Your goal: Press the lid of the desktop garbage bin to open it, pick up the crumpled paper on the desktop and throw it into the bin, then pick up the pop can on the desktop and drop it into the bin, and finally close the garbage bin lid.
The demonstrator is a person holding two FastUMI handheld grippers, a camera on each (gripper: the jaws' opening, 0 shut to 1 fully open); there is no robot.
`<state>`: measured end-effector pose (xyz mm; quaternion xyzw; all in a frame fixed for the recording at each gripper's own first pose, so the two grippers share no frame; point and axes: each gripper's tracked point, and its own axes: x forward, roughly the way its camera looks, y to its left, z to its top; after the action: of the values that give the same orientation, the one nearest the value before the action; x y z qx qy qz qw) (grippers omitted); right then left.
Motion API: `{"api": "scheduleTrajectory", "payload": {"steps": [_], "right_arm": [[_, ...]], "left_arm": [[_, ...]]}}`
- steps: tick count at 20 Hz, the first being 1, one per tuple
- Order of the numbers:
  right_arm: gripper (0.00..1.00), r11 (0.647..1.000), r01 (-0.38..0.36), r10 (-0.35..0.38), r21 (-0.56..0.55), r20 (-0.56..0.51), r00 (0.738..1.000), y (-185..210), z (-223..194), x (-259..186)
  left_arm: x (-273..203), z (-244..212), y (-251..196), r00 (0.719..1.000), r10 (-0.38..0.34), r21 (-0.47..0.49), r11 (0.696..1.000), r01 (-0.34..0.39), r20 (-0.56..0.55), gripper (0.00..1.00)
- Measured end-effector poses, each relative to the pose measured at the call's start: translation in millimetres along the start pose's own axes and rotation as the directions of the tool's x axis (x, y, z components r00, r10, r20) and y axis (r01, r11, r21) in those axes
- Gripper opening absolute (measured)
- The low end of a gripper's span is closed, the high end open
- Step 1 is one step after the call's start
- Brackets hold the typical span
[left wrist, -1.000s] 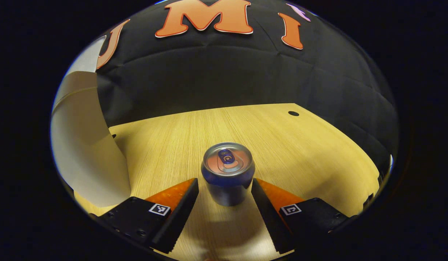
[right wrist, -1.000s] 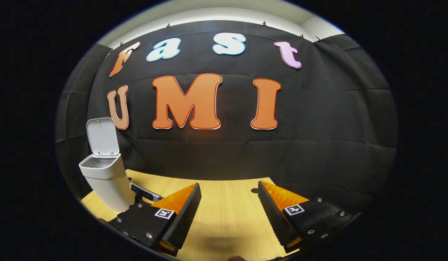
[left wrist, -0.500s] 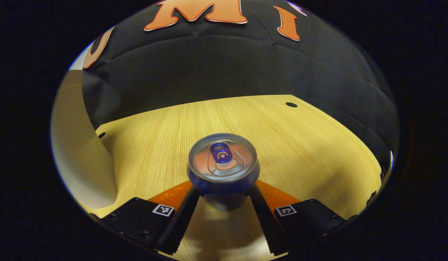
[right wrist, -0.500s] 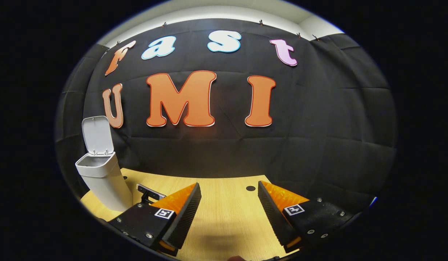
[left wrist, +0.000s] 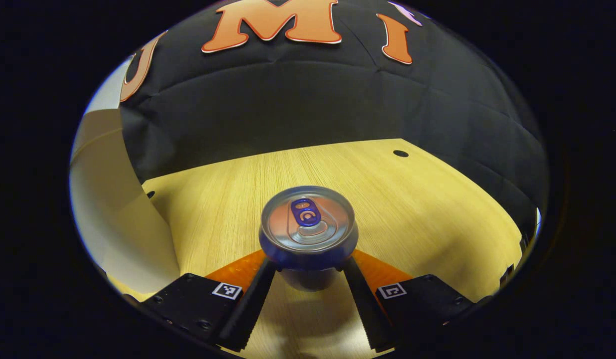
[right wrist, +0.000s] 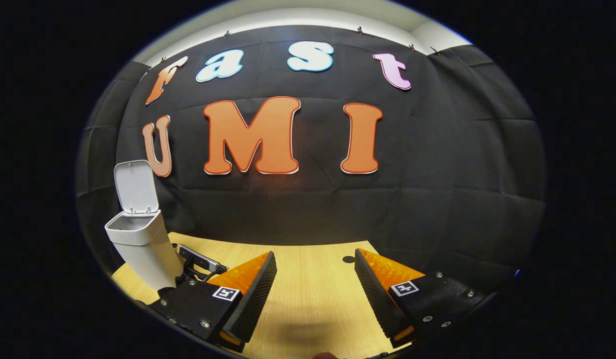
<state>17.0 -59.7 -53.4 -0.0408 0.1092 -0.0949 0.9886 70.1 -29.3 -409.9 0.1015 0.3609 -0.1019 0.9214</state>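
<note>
We are seeing a light wood-grain bench [left wrist: 412, 199] w/ a small dark hole [left wrist: 400, 153] near its far edge, black cloth wall behind.

L gripper [left wrist: 308, 271], left gripper view: fingers are pinching the pop can [left wrist: 308, 227] from both sides, just below its rim. The can is standing upright betw. them, top w/ pull tab facing the camera. Whether its base is touching the bench, we cannot tell. The white garbage bin's wall [left wrist: 113, 214] is looming close at the left edge.

R gripper [right wrist: 315, 291], right gripper view: fingers are spread wide, gripping nothing, hanging above bare bench.

This view is giving us the whole garbage bin [right wrist: 138, 244] at far left, lid [right wrist: 134, 187] standing upright, opening exposed. Just beside the bin a part of the other gripper's body [right wrist: 198, 262] is poking out.
</note>
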Motion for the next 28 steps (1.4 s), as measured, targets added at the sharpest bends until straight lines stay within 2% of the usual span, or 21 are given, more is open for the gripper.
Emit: {"api": "scheduleTrajectory", "payload": {"steps": [8,12,13,15,28], "right_arm": [[0.94,0.999,-0.024,0.024,0.025,0.027,0.999,13,4,8],[0.94,0.999,-0.031,0.03,0.034,0.033,0.999,20,4,13],[0.94,0.999,-0.032,0.031,0.033,0.034,0.999,22,4,14],[0.94,0.999,-0.038,0.037,0.03,0.04,0.999,28,6,15],[0.94,0.995,-0.094,0.093,0.02,0.038,0.995,83,4,23]], "left_arm": [[-69,53,20,0.994,0.036,-0.034,0.999,-0.032,0.099,0.83],[-112,83,35,0.981,0.066,-0.049,0.997,-0.058,0.181,0.82],[-123,88,39,0.978,0.07,-0.05,0.997,-0.061,0.195,0.77],[-144,95,51,0.973,0.088,-0.062,0.995,-0.077,0.214,0.81],[-261,155,157,0.915,0.251,-0.158,0.965,-0.21,0.315,0.8]]}}
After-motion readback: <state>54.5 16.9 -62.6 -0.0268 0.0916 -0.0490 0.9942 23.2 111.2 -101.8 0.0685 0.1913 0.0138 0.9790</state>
